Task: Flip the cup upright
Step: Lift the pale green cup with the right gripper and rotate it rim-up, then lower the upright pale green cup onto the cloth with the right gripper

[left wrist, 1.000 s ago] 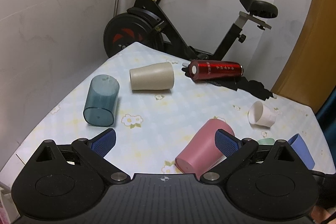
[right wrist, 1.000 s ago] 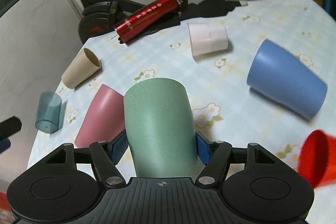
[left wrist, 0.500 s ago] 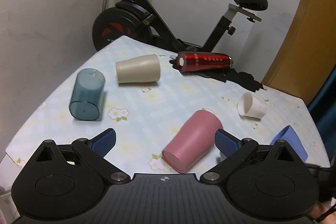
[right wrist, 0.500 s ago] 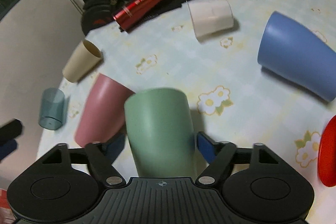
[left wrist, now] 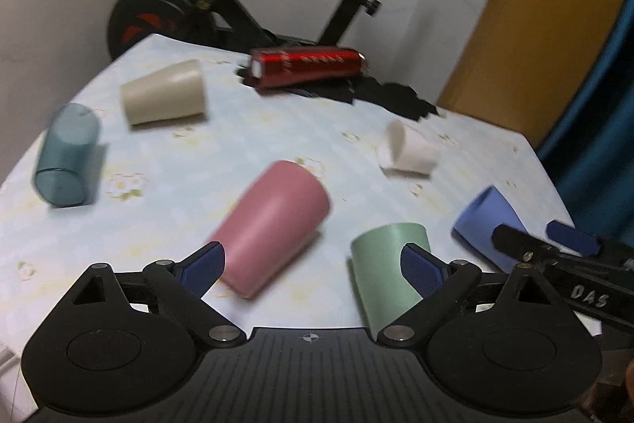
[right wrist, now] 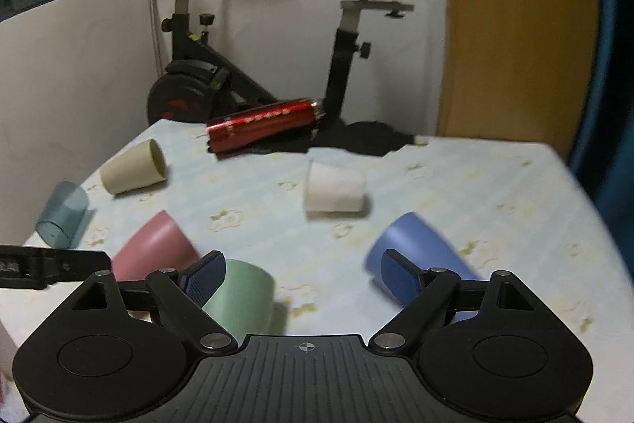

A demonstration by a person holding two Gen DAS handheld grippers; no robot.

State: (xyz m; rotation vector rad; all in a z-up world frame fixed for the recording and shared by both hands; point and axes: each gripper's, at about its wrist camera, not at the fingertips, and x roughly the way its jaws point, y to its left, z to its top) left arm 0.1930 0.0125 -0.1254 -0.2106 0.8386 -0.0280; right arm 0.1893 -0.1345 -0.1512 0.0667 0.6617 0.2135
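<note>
Both tools hover low over the table [left wrist: 467, 145], jaws spread wide and gripping nothing — the left gripper [left wrist: 313, 264] faces the pink cup [left wrist: 273, 224] lying on its side, the right gripper [right wrist: 303, 274] sits between green cup [right wrist: 241, 296] and blue cup [right wrist: 420, 248]. The green cup stands mouth-down near the table's front edge, just beside the pink one — bare cloth lies between them and the white cup [right wrist: 335, 191].

Six cups: teal [left wrist: 65, 161], beige [left wrist: 164, 92], pink [left wrist: 273, 224], green [left wrist: 386, 264], white [left wrist: 408, 151], blue [left wrist: 485, 221]; one red bottle [left wrist: 307, 64].
</note>
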